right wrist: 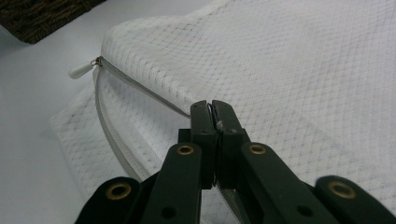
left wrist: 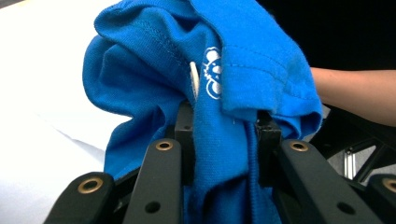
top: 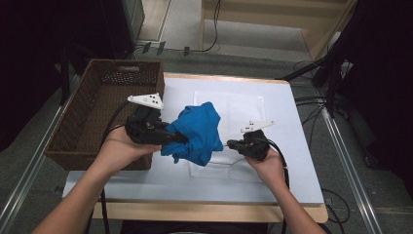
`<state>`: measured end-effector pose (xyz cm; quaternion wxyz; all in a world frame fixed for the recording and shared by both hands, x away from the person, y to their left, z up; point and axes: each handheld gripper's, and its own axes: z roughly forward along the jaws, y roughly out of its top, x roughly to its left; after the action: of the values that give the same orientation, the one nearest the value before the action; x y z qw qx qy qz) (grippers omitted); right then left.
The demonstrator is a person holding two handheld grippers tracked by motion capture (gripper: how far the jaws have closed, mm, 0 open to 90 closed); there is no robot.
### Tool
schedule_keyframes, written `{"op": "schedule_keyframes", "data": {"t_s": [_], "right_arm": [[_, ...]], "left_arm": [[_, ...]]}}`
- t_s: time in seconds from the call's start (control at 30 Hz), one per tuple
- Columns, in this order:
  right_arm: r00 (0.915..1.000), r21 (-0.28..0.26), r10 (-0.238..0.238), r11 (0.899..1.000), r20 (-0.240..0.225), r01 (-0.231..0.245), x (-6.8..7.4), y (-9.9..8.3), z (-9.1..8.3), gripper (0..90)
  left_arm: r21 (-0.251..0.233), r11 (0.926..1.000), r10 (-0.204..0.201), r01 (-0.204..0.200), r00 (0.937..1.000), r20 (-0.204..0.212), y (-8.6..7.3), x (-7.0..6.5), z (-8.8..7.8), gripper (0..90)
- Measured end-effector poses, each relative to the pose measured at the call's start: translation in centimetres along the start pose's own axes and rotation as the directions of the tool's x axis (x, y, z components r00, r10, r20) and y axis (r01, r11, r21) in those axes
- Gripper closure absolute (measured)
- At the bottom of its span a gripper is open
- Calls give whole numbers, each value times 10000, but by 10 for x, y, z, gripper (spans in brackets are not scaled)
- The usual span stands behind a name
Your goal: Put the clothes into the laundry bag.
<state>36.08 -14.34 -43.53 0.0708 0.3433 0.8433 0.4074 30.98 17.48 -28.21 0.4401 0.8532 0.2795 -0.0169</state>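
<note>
A bunched blue garment (top: 197, 131) with a small white print (left wrist: 212, 74) hangs above the middle of the table. My left gripper (top: 178, 139) comes at it from the left, and its jaws (left wrist: 223, 126) are shut on a thick fold of the cloth. A white mesh bag (top: 238, 109) lies flat on the table under and behind the garment. My right gripper (top: 230, 145) is at the bag's near edge, to the right of the garment. Its jaws (right wrist: 213, 109) are shut on the zipper edge of the mesh bag (right wrist: 280, 60), lifting it. The white zipper pull (right wrist: 81, 69) sits at the far end of the opening.
A brown wicker basket (top: 104, 105) stands at the table's left side, just behind my left hand. The white table top (top: 292, 161) has bare room at the right and front. Cables and metal rails lie on the floor around the table.
</note>
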Motion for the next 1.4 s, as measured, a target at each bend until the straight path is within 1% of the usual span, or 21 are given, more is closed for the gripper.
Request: {"op": "schedule_keyframes", "data": {"t_s": [0.1, 0.13, 0.2, 0.27, 0.33, 0.47, 0.5, 0.57, 0.6, 0.63, 0.77, 0.83, 0.87, 0.9, 0.93, 1.03, 1.2, 1.37, 1.4], "right_arm": [[10000, 4, 68, 10000, 71, -68, 0, 2, -2, 900], [10000, -41, -6, 10000, 67, 7, 0, 3, -2, 900], [9999, -8, 109, 9999, 73, -109, 0, 4, -3, 900], [10000, 1, 85, 10000, 28, -85, -1, 5, -3, 900], [10000, -76, 79, 9999, 34, -78, -2, 7, -4, 900], [10000, -164, 61, 9998, 70, -60, -2, 10, -8, 900], [10000, -191, 71, 9998, 25, -70, -2, 11, -9, 900], [9999, -267, 63, 9996, -82, -66, -2, 12, -11, 900], [10000, -296, 34, 9996, -67, -36, -2, 13, -12, 900], [9999, -356, -24, 9994, -99, 20, -2, 14, -13, 900], [9999, -407, 1, 9992, -145, -6, -2, 16, -15, 900], [9999, -419, 25, 9991, -149, -31, -1, 17, -17, 900], [9999, -468, 50, 9989, -164, -57, -1, 17, -17, 900], [9998, -499, 37, 9987, -195, -46, -1, 17, -17, 900], [9998, -469, 72, 9989, -191, -80, -1, 17, -17, 900], [9998, -443, 35, 9990, -203, -44, 0, 18, -16, 900], [9998, -478, 67, 9988, -210, -77, 0, 18, -18, 900], [9999, -558, 23, 9984, -154, -32, 0, 19, -20, 900], [9998, -579, -13, 9983, -182, 3, 0, 19, -20, 900]], "left_arm": [[11, 10000, 98, -98, 9998, 157, -3, -6, 3, 713], [49, 9999, 140, -141, 9997, 194, -4, -9, 4, 713], [99, 9997, 216, -218, 9994, 262, -5, -12, 6, 713], [-8, 9999, 122, -122, 9992, 385, -7, -15, 9, 713], [86, 9998, 165, -170, 9984, 543, -10, -19, 13, 713], [215, 9995, 233, -248, 9976, 650, -14, -23, 22, 713], [148, 9998, 134, -146, 9970, 757, -16, -23, 25, 713], [150, 9998, 98, -111, 9963, 851, -19, -24, 30, 713], [221, 9996, 133, -153, 9962, 857, -20, -25, 33, 713], [311, 9995, 79, -107, 9959, 902, -22, -26, 37, 713], [333, 9994, -8, -26, 9948, 1020, -28, -28, 46, 713], [441, 9990, -20, -25, 9947, 1025, -31, -28, 51, 713], [457, 9989, -88, 42, 9949, 1001, -32, -28, 54, 713], [523, 9986, -64, 10, 9948, 1021, -34, -27, 56, 713], [596, 9982, -115, 55, 9949, 998, -35, -27, 59, 713], [782, 9969, -106, 31, 9953, 961, -39, -27, 67, 713], [902, 9959, -142, 59, 9957, 911, -46, -26, 79, 713], [1089, 9940, -129, 48, 9972, 738, -51, -28, 89, 713], [1066, 9943, -127, 50, 9974, 712, -53, -28, 91, 713]]}}
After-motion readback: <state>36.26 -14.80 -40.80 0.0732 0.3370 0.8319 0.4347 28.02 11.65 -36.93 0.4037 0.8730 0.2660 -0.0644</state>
